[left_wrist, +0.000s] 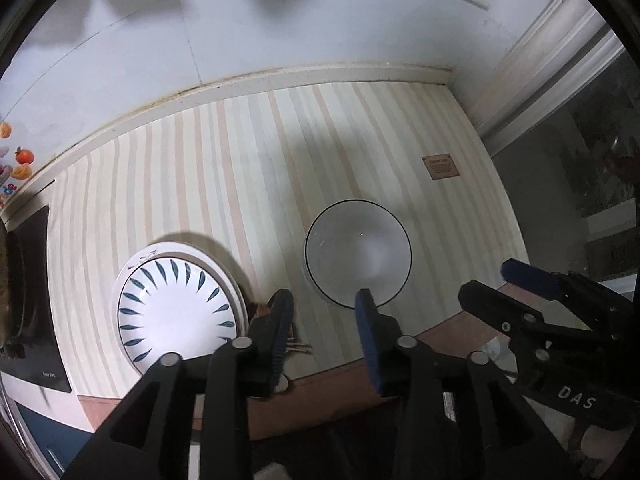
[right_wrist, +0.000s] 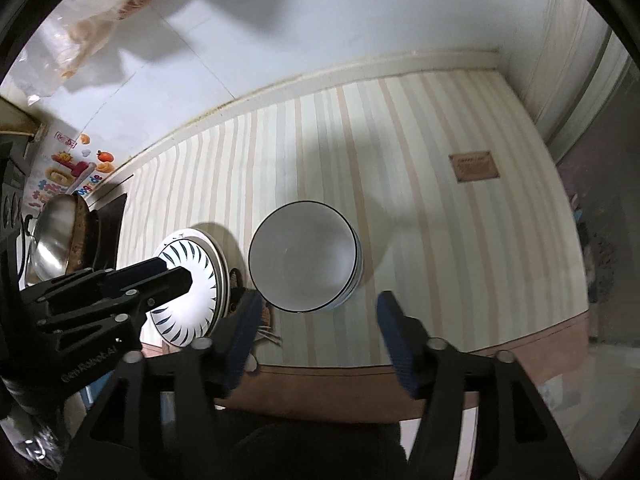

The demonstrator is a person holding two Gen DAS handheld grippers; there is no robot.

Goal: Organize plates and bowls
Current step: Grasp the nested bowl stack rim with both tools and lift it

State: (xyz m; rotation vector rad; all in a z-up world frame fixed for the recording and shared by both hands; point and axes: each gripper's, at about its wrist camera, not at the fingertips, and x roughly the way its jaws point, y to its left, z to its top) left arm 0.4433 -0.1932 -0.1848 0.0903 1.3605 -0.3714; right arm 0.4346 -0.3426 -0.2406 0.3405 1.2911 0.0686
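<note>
A stack of white plates with blue leaf marks (left_wrist: 176, 312) (right_wrist: 192, 284) lies on the striped mat, left of a stack of white bowls with a dark rim (left_wrist: 358, 252) (right_wrist: 304, 256). My left gripper (left_wrist: 324, 300) is open and empty, above the mat's near edge between plates and bowls. It also shows in the right wrist view (right_wrist: 176, 272), over the plates. My right gripper (right_wrist: 318, 304) is open and empty, just in front of the bowls. It shows at the right of the left wrist view (left_wrist: 488, 284).
The striped mat (left_wrist: 240, 168) covers the counter up to the white back wall. A brown label (left_wrist: 440, 167) sits on the mat at right. A black cooktop (left_wrist: 28, 300) with a steel pan (right_wrist: 52, 240) is at left. A small brown item (right_wrist: 266, 316) lies between plates and bowls.
</note>
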